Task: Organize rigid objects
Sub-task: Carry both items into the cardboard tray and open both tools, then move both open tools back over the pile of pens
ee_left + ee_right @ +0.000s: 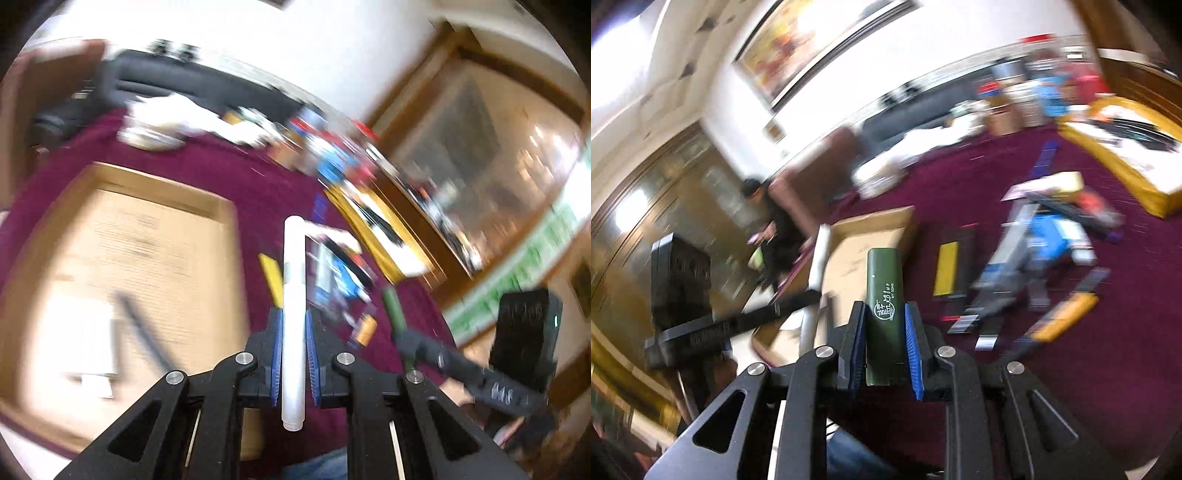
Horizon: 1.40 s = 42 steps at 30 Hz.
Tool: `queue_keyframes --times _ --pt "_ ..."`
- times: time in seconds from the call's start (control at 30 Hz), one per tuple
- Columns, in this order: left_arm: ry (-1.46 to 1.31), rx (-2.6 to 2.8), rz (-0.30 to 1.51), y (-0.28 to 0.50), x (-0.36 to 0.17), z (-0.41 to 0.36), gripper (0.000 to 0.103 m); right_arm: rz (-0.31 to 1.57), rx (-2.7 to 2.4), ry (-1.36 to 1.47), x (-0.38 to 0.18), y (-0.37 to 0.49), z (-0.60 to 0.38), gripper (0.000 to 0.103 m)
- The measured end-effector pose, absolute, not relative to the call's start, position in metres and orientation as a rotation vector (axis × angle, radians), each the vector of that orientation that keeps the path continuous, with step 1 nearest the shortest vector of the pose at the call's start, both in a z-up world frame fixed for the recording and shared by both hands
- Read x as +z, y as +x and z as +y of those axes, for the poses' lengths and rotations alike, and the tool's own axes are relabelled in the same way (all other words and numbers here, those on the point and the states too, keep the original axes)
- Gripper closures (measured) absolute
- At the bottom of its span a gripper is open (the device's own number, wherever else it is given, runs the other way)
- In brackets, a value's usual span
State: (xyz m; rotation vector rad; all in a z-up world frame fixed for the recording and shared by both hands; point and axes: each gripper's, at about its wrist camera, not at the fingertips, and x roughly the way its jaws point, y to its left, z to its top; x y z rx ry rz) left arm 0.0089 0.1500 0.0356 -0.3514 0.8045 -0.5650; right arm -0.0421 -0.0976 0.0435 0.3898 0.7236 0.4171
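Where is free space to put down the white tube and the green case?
The cardboard box floor is mostly bare; only some white paper and a dark strip lie near its close end. Bare maroon cloth lies beyond the box. Right of the yellow card, the blurred pile is crowded.

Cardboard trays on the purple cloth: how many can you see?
2. A plain brown cardboard tray lies open on the cloth to the left; a yellow-edged tray holding dark items sits at the far right. The pictures are blurred, so others among the clutter may be missed.
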Motion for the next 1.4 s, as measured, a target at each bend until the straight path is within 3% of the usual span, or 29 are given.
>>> queue_keyframes --times 0.17,0.4,0.53,0.93,1.0,1.03,1.07,1.1,1.4 --pt "-0.412 -0.335 0.822 0.037 0.023 0.218 0.092 0.792 0.528 0.284 0.040 -0.005 -0.014 0.083" --pt "-0.374 -0.188 0.939 0.086 -0.004 0.256 0.092 0.921 0.512 0.188 -0.002 0.055 0.061 0.083" --pt "-0.325 -0.174 1.005 0.110 -0.013 0.251 0.092 0.970 0.439 0.113 -0.029 0.069 0.087 0.083" --pt "-0.158 -0.107 1.168 0.144 -0.034 0.227 0.089 0.959 0.398 0.078 -0.029 0.067 0.087 0.080" --pt "-0.138 -0.132 1.166 0.141 -0.034 0.222 0.078 0.940 0.422 0.080 -0.026 0.062 0.084 0.074" --pt "-0.146 -0.146 1.162 0.139 -0.033 0.221 0.058 0.926 0.432 0.072 -0.025 0.058 0.085 0.058" --pt "-0.145 -0.167 1.140 0.135 -0.031 0.219 0.043 0.914 0.434 0.067 -0.023 0.055 0.084 0.048" --pt "-0.138 -0.184 1.120 0.131 -0.028 0.217 0.039 0.895 0.440 0.068 -0.020 0.051 0.083 0.038" --pt "-0.225 -0.275 0.919 0.061 0.004 0.194 0.037 0.764 0.565 0.247 0.008 0.003 0.012 0.034"
